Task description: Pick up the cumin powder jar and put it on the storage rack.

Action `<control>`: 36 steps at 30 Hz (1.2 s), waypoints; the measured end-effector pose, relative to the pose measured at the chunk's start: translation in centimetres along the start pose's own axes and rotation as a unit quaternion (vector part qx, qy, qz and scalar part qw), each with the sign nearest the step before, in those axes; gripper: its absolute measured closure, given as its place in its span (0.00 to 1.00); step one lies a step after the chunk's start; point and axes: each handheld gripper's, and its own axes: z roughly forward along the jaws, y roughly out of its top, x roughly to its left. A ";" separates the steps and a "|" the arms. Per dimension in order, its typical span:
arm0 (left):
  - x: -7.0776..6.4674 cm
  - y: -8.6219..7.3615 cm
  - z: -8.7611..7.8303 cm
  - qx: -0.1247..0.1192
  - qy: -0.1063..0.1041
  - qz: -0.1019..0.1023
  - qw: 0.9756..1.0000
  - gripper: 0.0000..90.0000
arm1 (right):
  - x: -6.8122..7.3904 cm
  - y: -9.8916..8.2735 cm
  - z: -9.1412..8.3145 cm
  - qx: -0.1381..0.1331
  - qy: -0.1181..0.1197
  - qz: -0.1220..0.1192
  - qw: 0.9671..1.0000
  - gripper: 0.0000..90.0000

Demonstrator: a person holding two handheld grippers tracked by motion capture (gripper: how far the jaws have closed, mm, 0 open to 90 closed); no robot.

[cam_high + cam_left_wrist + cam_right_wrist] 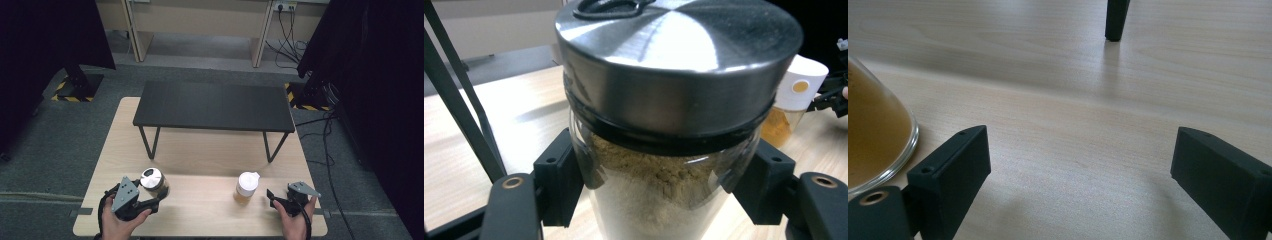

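Observation:
A glass jar [154,181] with a steel lid and tan powder inside sits between the jaws of my left gripper [159,196], which is shut on its body at the table's front left. In the left gripper view the jar [669,150] looms close, and both pads [561,180] press its glass sides. A second jar [247,187] with a white cap and amber contents stands at the front right. My right gripper [274,199] rests just right of it, open, with bare wood between its jaws [1078,175]. The amber jar's base [873,135] shows at that view's left edge.
A low black shelf [215,106] on thin metal legs stands across the far half of the light wooden table [200,150]. One of its legs [1115,20] lands ahead of my right gripper. Grey carpet, dark curtains and cables surround the table.

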 end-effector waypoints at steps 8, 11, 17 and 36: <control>0.1 1.3 0.1 -0.001 0.002 0.000 1.000 0.34 | 0.0 0.1 0.0 0.002 0.001 -0.002 1.000 0.10; 0.2 1.8 0.4 -0.003 0.004 -0.001 1.000 0.34 | 0.0 0.0 0.0 -0.001 0.001 0.000 1.000 0.10; 0.6 3.3 1.2 -0.007 -0.002 0.002 1.000 0.34 | -0.1 0.0 0.0 -0.001 0.003 0.001 1.000 0.10; 2.9 8.3 2.8 -0.021 0.003 0.004 1.000 0.34 | -0.4 0.0 0.0 -0.001 0.007 0.006 1.000 0.10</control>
